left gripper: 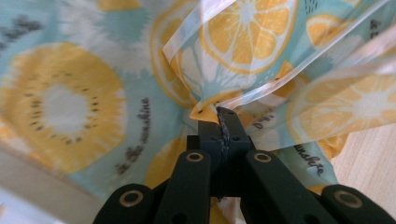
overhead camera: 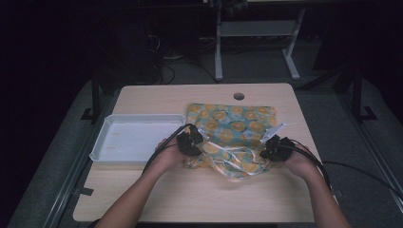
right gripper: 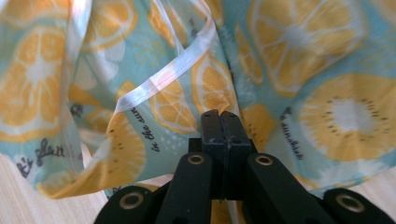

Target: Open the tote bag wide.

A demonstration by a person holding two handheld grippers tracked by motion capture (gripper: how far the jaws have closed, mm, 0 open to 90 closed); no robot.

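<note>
Lying crumpled on the pale wooden worktop, the turquoise citrus-print fabric apron is grasped at its near edge by both clenched grippers: left gripper at nine o'clock, right gripper at three. A white plastic tray sits left.

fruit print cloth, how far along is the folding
Part done: the far part of the fruit print cloth lies flat on the table. In hand: the left tongs and right tongs are each shut on its near edge, which sits bunched with white ties loose. Probably left: laying that edge down neatly and letting go. The white tray sits beside it.
</note>
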